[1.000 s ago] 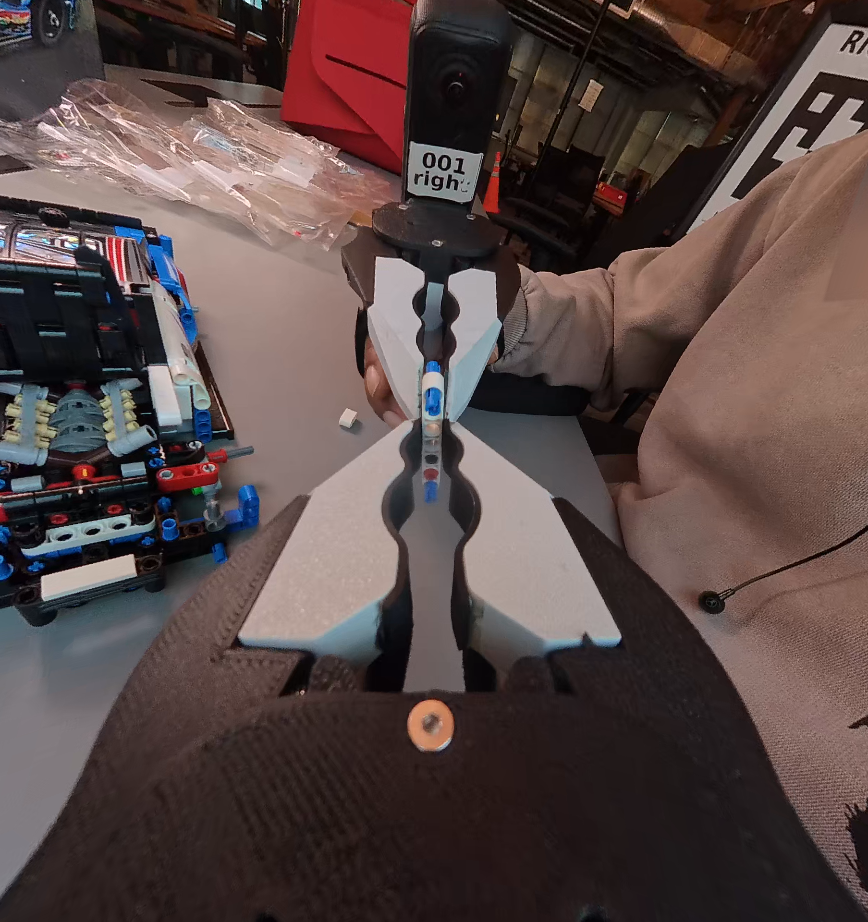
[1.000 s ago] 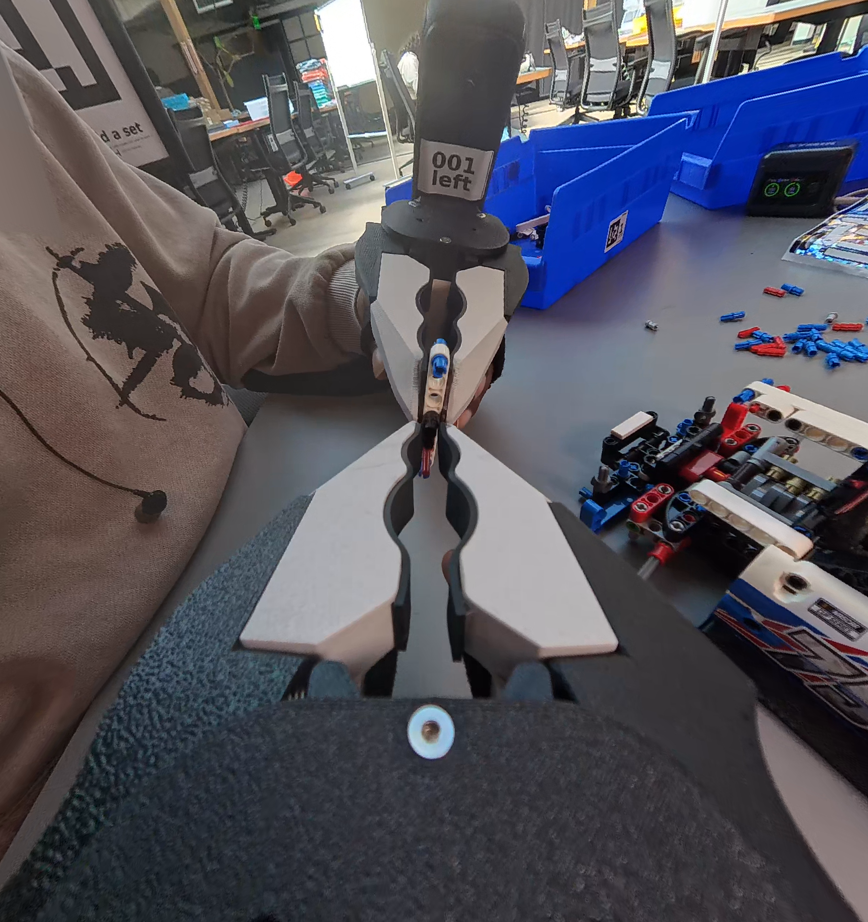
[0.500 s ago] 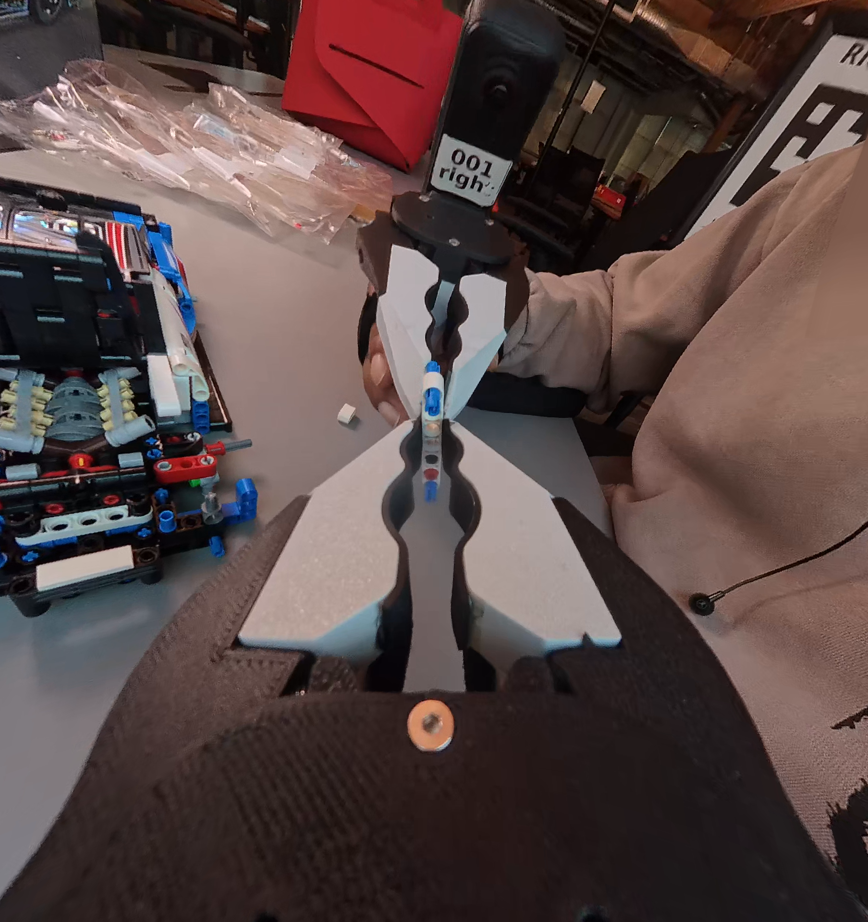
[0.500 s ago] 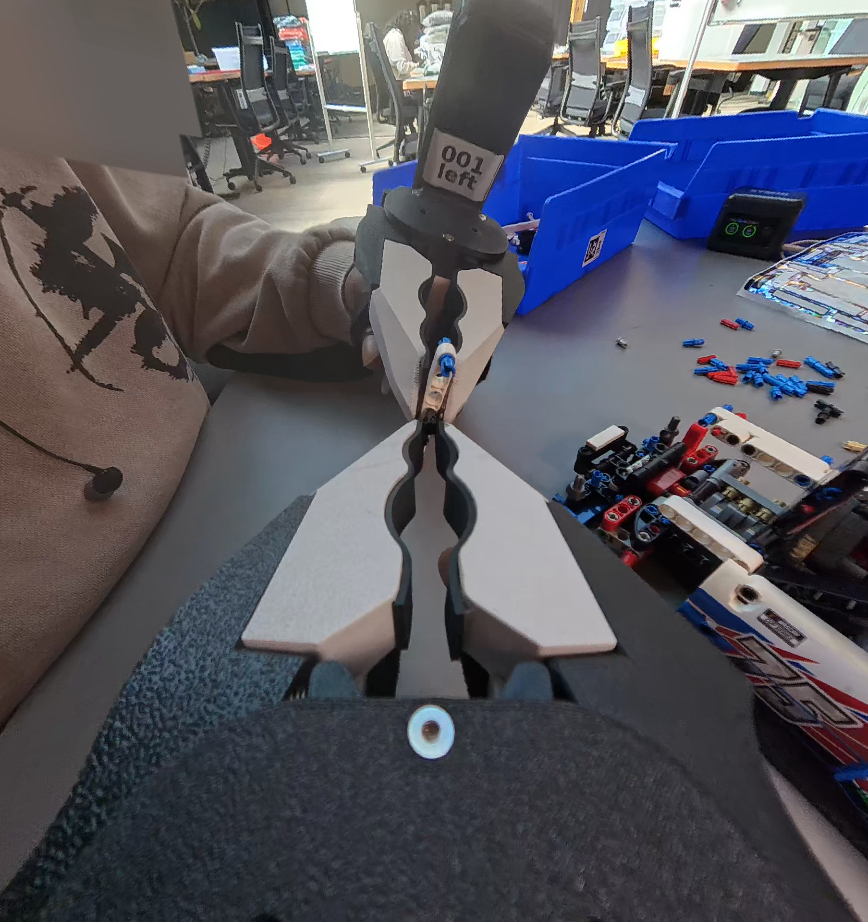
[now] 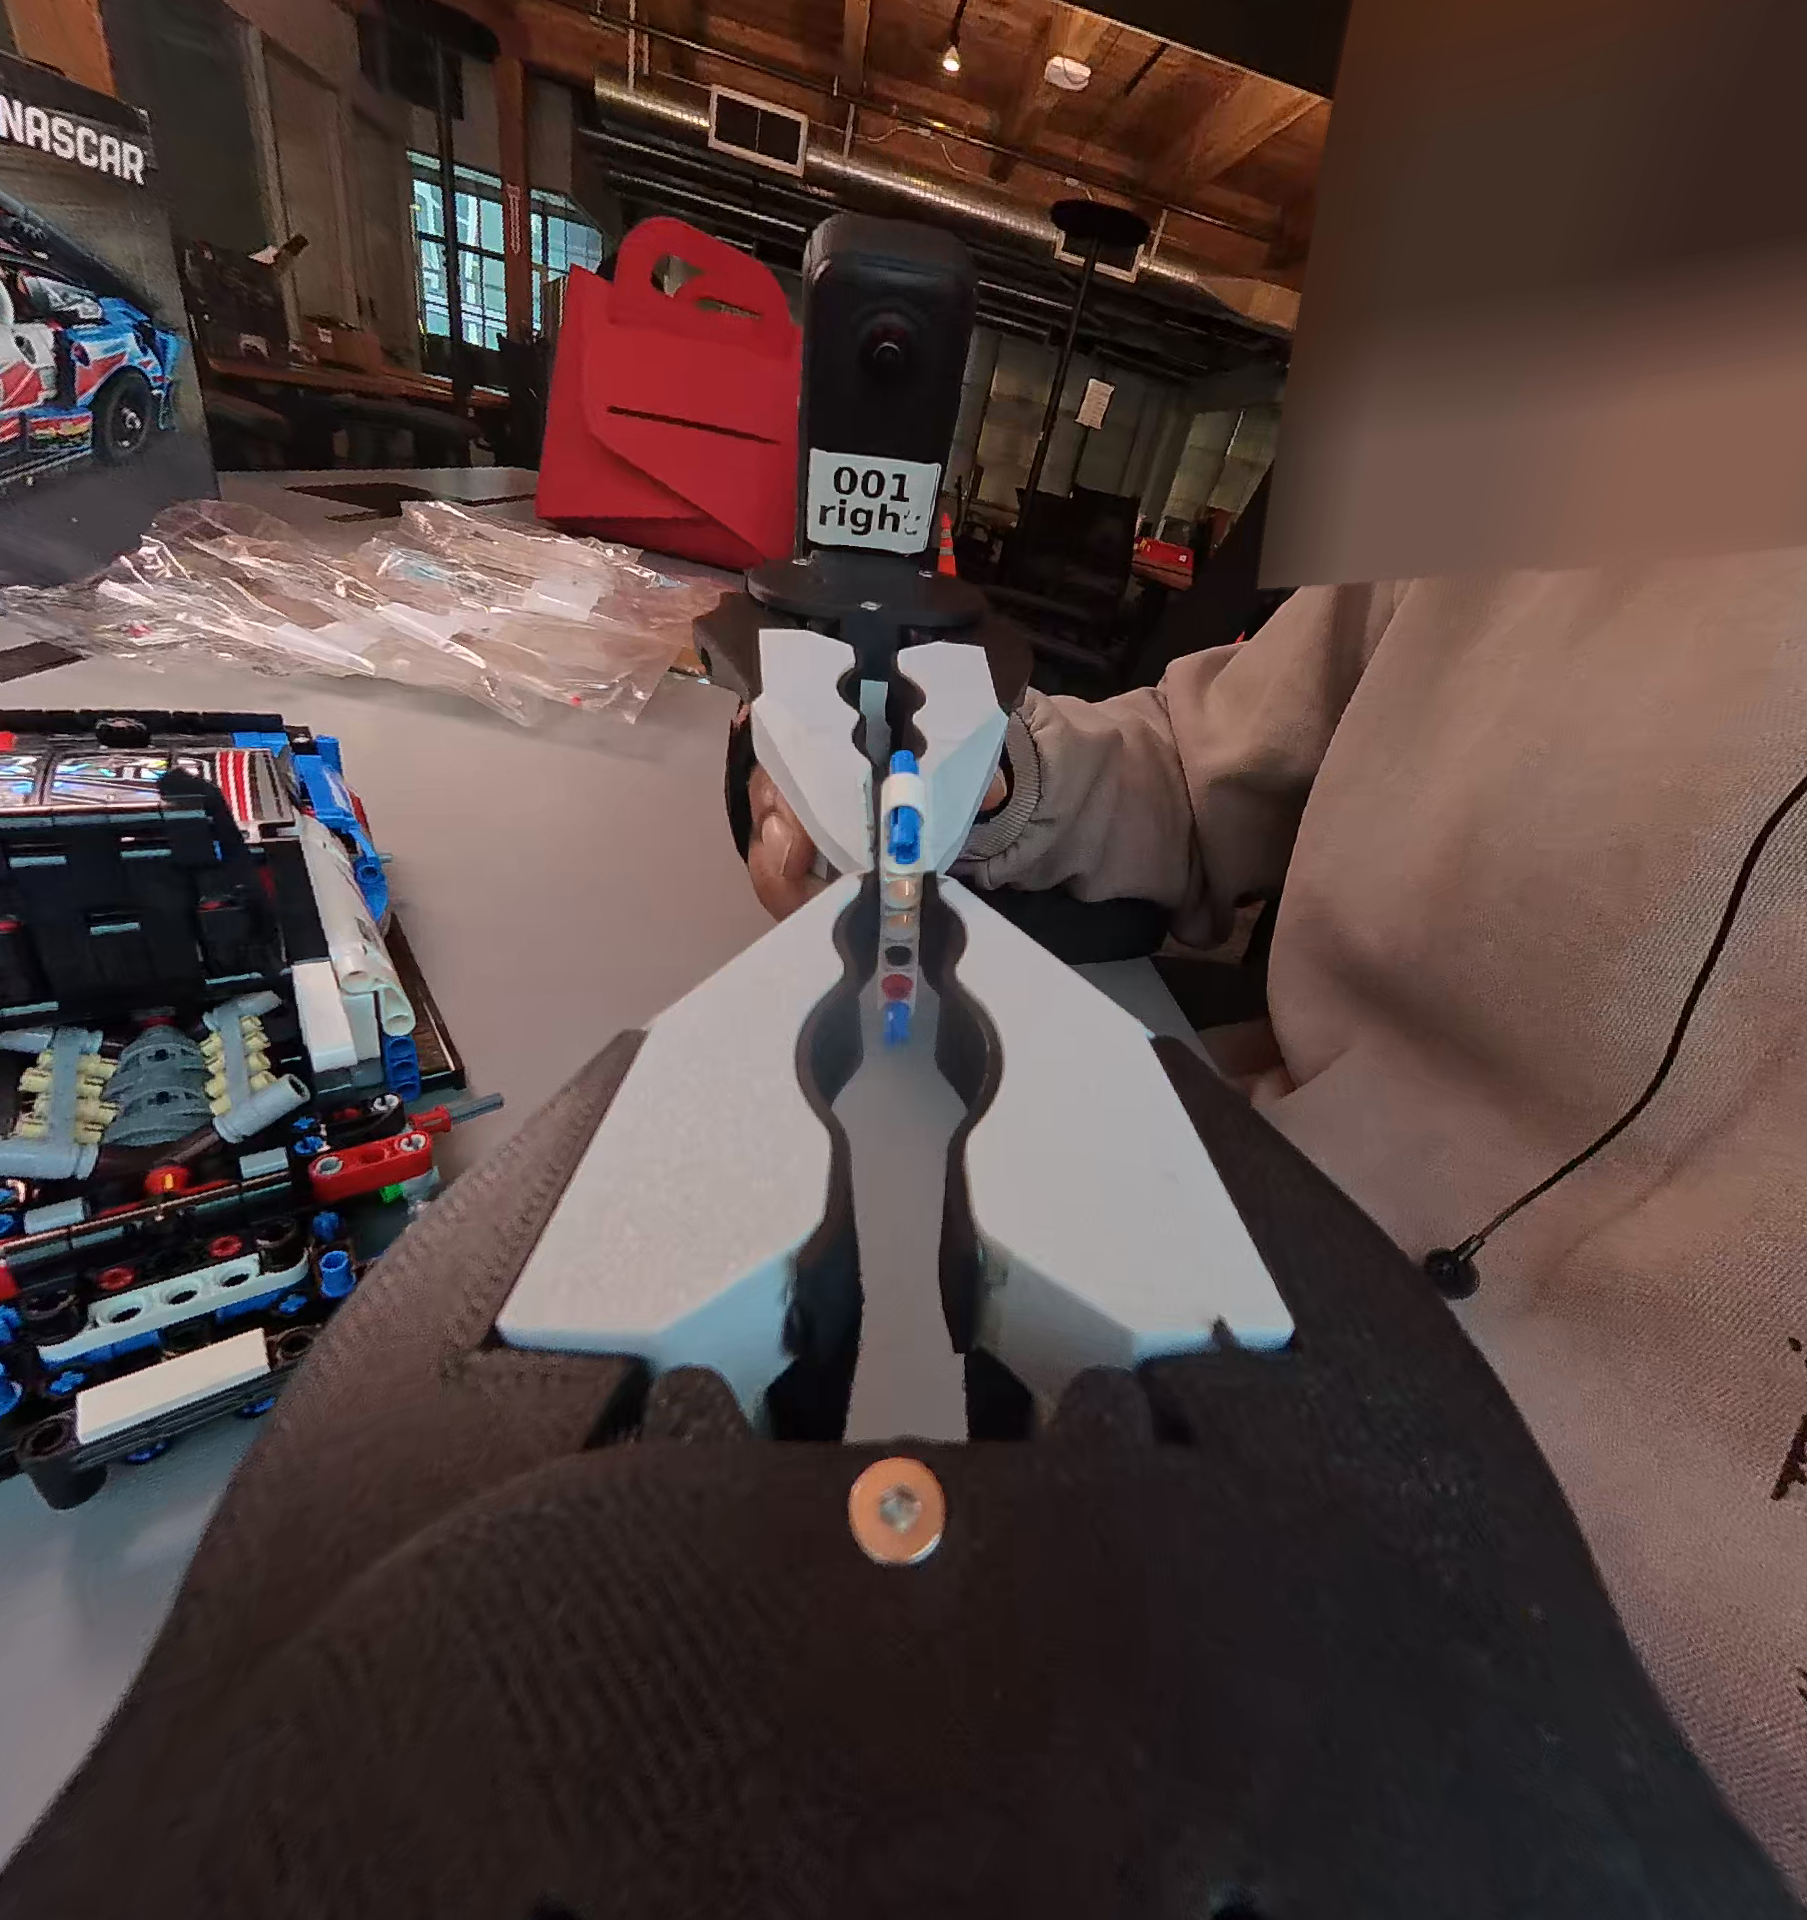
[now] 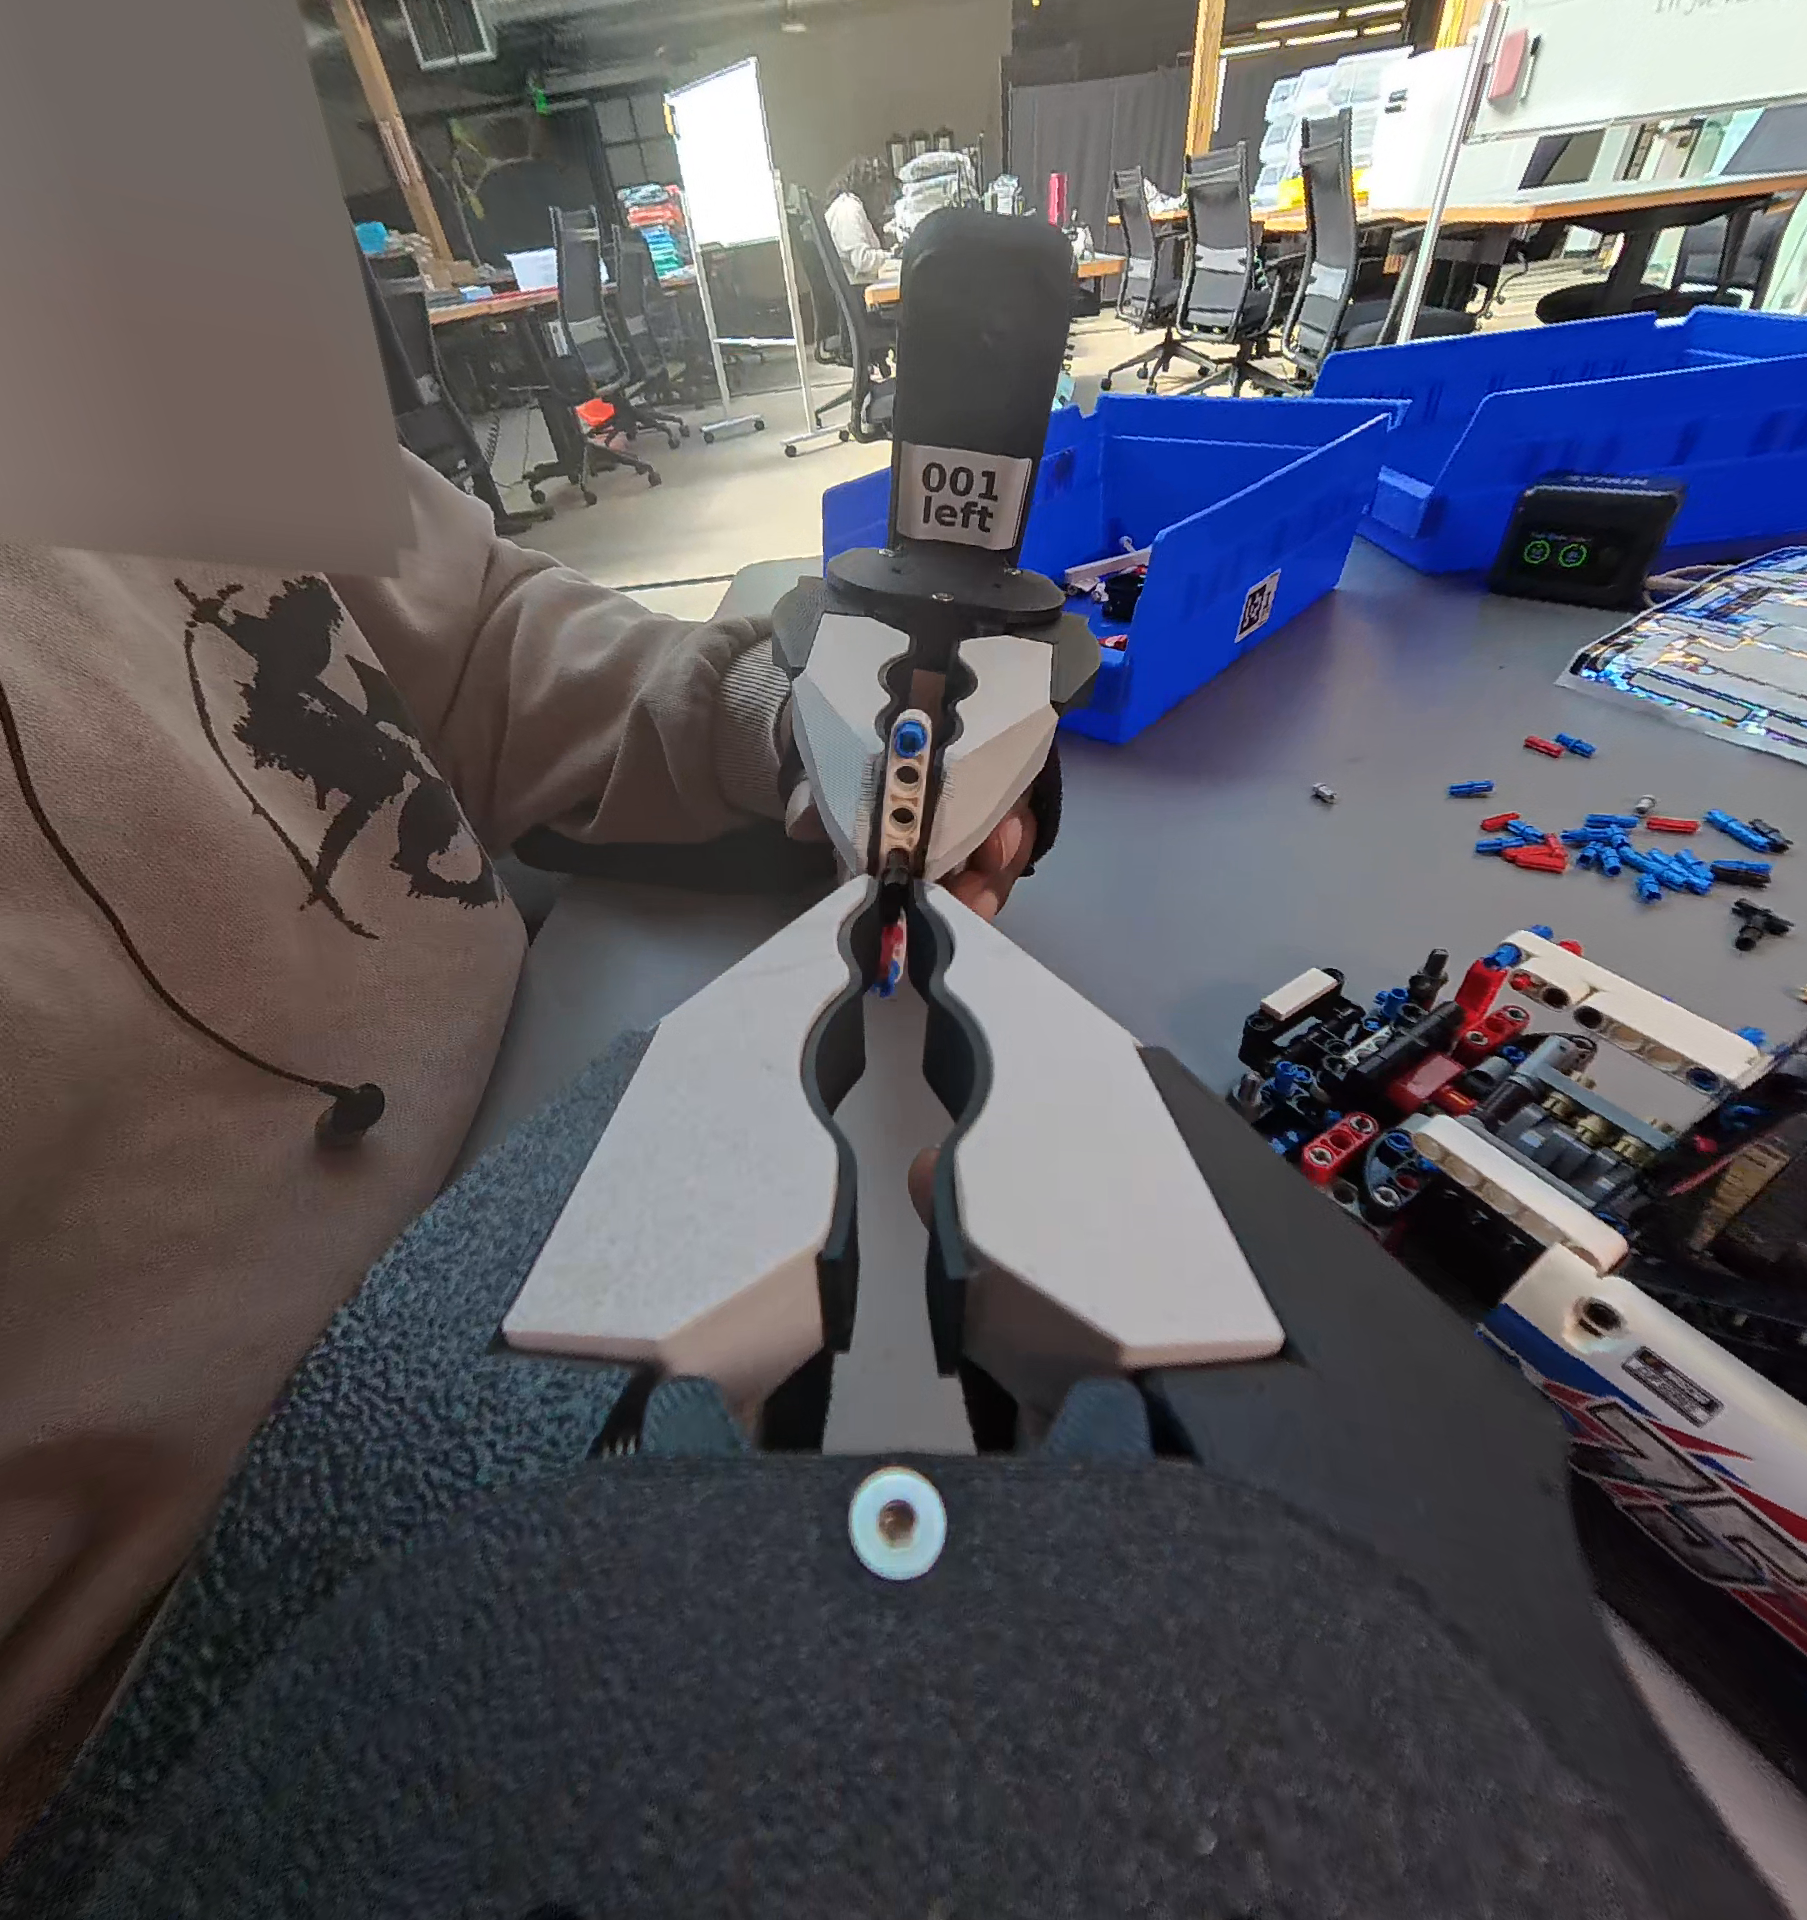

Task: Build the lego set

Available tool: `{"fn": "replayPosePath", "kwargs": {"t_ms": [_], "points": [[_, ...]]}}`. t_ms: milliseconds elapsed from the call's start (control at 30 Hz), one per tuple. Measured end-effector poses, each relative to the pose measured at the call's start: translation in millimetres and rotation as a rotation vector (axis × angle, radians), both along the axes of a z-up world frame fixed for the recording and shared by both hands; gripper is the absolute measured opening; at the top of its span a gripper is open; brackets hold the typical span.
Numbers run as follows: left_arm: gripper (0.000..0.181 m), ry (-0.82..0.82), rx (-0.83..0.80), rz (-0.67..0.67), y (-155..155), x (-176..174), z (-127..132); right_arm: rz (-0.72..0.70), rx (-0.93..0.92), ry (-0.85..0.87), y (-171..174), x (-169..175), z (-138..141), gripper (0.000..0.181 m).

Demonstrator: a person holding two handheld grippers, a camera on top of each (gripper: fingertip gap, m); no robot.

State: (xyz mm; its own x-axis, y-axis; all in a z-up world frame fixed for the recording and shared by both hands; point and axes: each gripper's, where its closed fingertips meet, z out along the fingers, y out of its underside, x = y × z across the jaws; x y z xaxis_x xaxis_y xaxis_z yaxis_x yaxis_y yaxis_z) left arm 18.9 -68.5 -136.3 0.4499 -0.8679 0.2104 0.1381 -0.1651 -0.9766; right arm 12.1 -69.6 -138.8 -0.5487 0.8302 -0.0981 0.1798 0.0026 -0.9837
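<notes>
A thin white Lego beam with holes and blue, red and black pins is held in the air between my two grippers, which face each other tip to tip. My left gripper is shut on the end with the black, red and blue pins. My right gripper is shut on the other end; only a red and blue bit of the beam shows between its own fingers. Each gripper also shows in the other's view: the right one and the left one. The partly built Lego car lies on the grey table.
The car lies to the right in the right wrist view, with loose blue and red pins, blue bins and a printed sheet behind. Clear plastic bags, a red bag and the set's box stand far left. A person's torso is close. The tips of both grippers are at nearly the same place. The partly built Lego car is about equally far from each gripper, around 20 cm.
Both grippers have tilted up together with the beam between them, so more of the room shows behind. Neither grip has changed.
</notes>
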Motion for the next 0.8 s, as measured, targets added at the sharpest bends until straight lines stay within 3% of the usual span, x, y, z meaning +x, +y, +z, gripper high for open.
{"fn": "replayPosePath", "kwargs": {"t_ms": [800], "points": [[0.006,0.047,0.036,0.016,-1.2,1.3,-3.6,-0.022,0.033,-0.01,-4.3,-3.3,-8.2,0.001]]}}
